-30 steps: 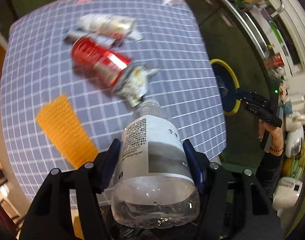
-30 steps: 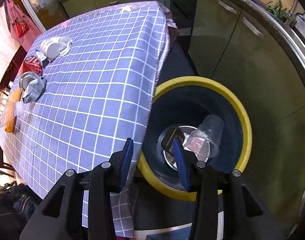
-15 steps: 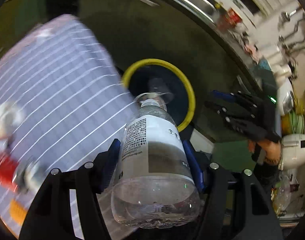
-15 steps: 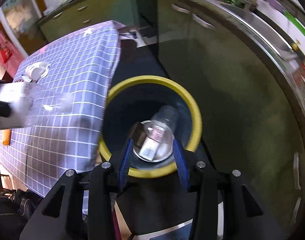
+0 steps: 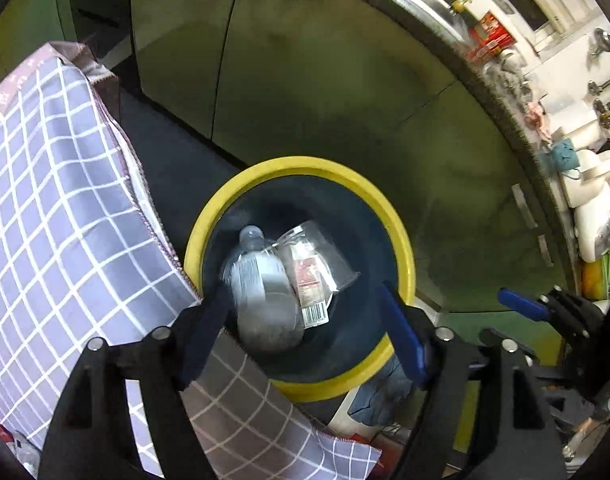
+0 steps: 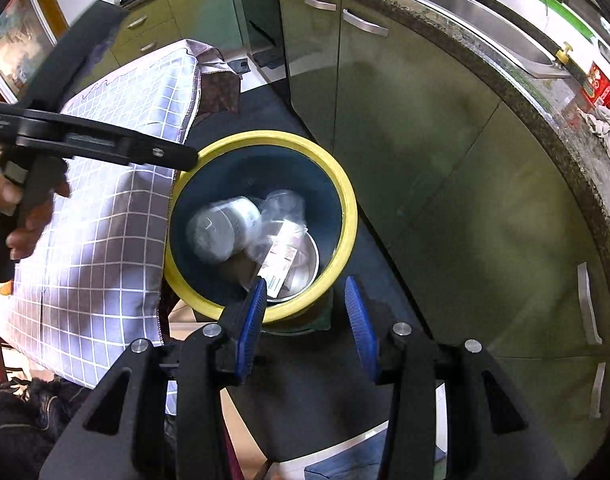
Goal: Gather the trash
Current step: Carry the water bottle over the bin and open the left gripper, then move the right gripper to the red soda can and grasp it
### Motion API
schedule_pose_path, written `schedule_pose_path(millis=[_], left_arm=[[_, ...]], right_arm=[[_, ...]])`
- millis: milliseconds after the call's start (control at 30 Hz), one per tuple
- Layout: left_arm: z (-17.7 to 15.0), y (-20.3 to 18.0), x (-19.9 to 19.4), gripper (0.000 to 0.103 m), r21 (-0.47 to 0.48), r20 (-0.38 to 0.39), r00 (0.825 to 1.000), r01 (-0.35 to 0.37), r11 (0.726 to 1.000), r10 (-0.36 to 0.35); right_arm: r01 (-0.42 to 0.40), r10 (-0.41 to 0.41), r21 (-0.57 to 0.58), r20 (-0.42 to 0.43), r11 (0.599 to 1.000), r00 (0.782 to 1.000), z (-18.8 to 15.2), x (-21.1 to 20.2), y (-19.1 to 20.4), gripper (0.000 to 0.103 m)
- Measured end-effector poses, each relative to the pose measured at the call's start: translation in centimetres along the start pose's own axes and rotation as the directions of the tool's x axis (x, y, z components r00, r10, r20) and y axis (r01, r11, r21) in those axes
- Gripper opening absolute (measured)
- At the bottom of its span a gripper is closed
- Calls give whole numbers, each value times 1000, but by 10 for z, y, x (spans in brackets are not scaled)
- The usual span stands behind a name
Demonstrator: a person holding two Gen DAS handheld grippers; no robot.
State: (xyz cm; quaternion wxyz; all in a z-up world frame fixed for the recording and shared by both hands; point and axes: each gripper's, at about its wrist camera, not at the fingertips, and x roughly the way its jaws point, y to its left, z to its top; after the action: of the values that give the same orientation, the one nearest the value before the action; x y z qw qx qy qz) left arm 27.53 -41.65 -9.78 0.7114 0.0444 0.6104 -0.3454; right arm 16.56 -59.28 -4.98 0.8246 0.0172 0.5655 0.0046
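A dark bin with a yellow rim (image 5: pixel 401 236) (image 6: pixel 345 196) stands on the floor beside the table. A clear plastic water bottle (image 5: pixel 261 280) (image 6: pixel 221 232), blurred, is inside it next to a clear plastic cup (image 5: pixel 317 256) (image 6: pixel 283 208) with a printed label. My left gripper (image 5: pixel 301 320) is open and empty above the bin's mouth; its body also shows in the right wrist view (image 6: pixel 85 140). My right gripper (image 6: pixel 307 312) is open and empty just in front of the bin's rim; it also shows in the left wrist view (image 5: pixel 521 304).
The table with the purple checked cloth (image 5: pixel 45 216) (image 6: pixel 117 216) lies left of the bin, its edge touching the rim. Green kitchen cabinets (image 6: pixel 405 128) and a stone counter (image 6: pixel 545 92) run behind and to the right. The dark floor (image 6: pixel 317 392) lies below.
My left gripper has swung from the table to above the bin, opened and let go of the bottle, which now lies in the bin. My right gripper has drawn back a little.
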Motion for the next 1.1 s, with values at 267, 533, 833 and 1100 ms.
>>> schedule_pose_path(millis=[267,533,833,1100], left_arm=[[-47,12,-91,73,32,133,990,41,999,-44],[-132,72,-189,76,-69,209,978,13,998,2],[-248,151,-286,82,-291,312,935,-71,954,165],[-318,202,-314,83,-425,333,917,-61,903,219]], right_arm=[[-28,28,-39,-2,999,1000,7,6,18,41],[-38,40,-127,13,991,999,37,4,67,41],[-354,350,-418,-89,837,933,97,31,247,50],[-445,415,-657,-215,608,884,108,31,414,64]])
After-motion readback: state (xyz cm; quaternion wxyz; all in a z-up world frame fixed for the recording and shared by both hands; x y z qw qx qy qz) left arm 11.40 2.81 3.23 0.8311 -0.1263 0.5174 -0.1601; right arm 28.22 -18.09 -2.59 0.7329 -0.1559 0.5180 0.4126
